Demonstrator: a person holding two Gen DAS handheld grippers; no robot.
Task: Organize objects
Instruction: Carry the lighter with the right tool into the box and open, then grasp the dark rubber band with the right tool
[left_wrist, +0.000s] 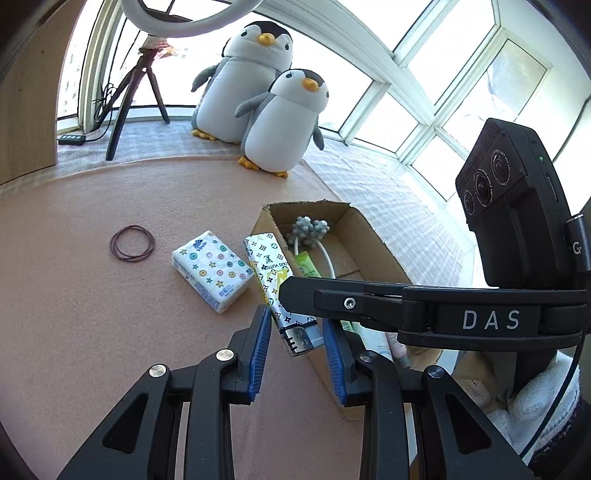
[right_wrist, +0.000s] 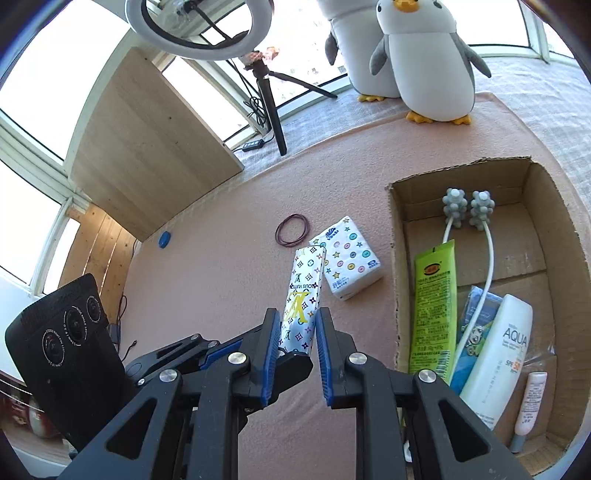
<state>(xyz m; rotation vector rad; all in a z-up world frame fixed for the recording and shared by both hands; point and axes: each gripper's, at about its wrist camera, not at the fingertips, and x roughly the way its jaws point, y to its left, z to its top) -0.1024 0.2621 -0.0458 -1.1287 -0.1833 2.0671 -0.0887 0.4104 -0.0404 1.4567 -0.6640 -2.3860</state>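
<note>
Step in hand, as judged: patterned lighter mid-transfer toward cardboard box; handover between tongs possible.

Right gripper: blue pads clamped on lighter's lower body, lighter raised off pink mat, tilted.

Left gripper: jaws parted, straddling lighter's metal end; contact not clear.

Next move calls for carrying lighter over box wall, lowering beside green tube and sunscreen bottle.

Tissue pack, rubber bands wait on mat.
</note>
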